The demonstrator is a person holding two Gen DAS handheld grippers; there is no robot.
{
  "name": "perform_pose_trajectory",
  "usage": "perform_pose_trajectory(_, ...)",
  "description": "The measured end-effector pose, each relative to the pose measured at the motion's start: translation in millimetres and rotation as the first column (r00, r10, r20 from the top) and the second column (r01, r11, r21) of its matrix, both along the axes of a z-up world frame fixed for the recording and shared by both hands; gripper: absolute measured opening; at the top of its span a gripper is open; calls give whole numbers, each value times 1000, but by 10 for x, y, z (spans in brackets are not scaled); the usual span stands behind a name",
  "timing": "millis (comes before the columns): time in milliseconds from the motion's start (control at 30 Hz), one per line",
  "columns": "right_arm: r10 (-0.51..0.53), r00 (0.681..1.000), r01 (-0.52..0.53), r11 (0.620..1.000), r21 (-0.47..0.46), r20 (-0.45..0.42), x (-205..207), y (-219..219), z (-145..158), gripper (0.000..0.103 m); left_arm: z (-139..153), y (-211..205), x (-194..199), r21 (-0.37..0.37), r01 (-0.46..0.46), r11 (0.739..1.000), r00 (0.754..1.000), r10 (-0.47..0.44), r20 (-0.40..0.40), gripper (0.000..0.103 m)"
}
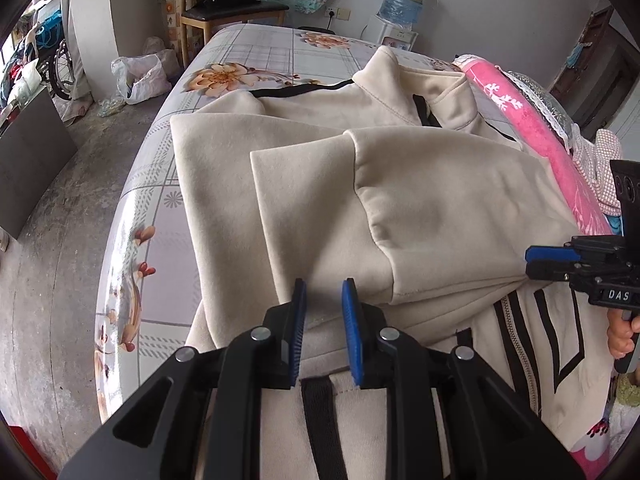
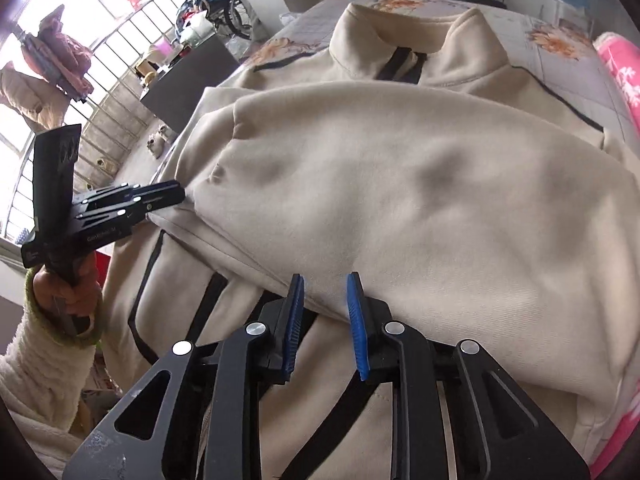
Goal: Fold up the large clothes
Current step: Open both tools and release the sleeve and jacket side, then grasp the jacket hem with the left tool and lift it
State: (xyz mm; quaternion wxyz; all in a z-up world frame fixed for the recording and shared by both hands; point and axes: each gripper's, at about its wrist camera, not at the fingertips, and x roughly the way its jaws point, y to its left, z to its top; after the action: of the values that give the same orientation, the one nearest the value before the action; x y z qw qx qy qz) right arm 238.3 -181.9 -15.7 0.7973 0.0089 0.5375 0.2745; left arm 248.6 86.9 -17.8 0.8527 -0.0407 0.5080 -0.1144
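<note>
A cream fleece jacket (image 1: 360, 184) with black trim lies collar away from me on a floral-covered bed (image 1: 256, 56). A sleeve is folded across its body (image 2: 400, 184). My left gripper (image 1: 324, 286) sits at the near edge of that folded sleeve with the jaws narrow; in the right wrist view the left gripper (image 2: 182, 195) pinches the fabric by the cuff. My right gripper (image 2: 325, 280) is at the same folded edge further right, cloth between its blue pads (image 2: 356, 312). From the left wrist view the right gripper (image 1: 527, 262) nips the fabric, which puckers toward it.
A pink blanket (image 1: 532, 128) runs along the bed's right side. Beyond the bed stand a wooden chair (image 1: 232, 12) and a water dispenser (image 1: 404, 0). A white plastic bag (image 1: 140, 76) lies on the concrete floor at the left. A person's hand (image 2: 68, 292) holds the left gripper.
</note>
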Motion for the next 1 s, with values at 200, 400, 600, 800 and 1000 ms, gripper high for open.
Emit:
perform_pose_trajectory(200, -57, 995, 53, 998, 41, 84, 117, 108, 194, 26, 239, 313, -469, -64, -77, 995, 996, 80, 48, 25)
perform_pose_trajectory(400, -11, 995, 28, 986, -166, 100, -3, 505, -148, 45, 327, 663, -1200, -35, -211, 977, 974, 213, 81, 50)
perform_pose_trajectory(600, -72, 979, 85, 994, -62, 189, -686, 322, 195, 69, 256, 773, -1857, -31, -309, 951, 945, 310, 100, 63)
perform_pose_trajectory(800, -206, 952, 218, 975, -31, 228, -1527, -24, 113, 76, 57, 610, -2291, 33, -330, 943, 938, 324, 126, 64)
perform_pose_trajectory(1000, -343, 918, 355, 934, -26, 200, -2060, -234, -219, 76, -117, 529, -2595, 36, -318, 947, 941, 311, 131, 63)
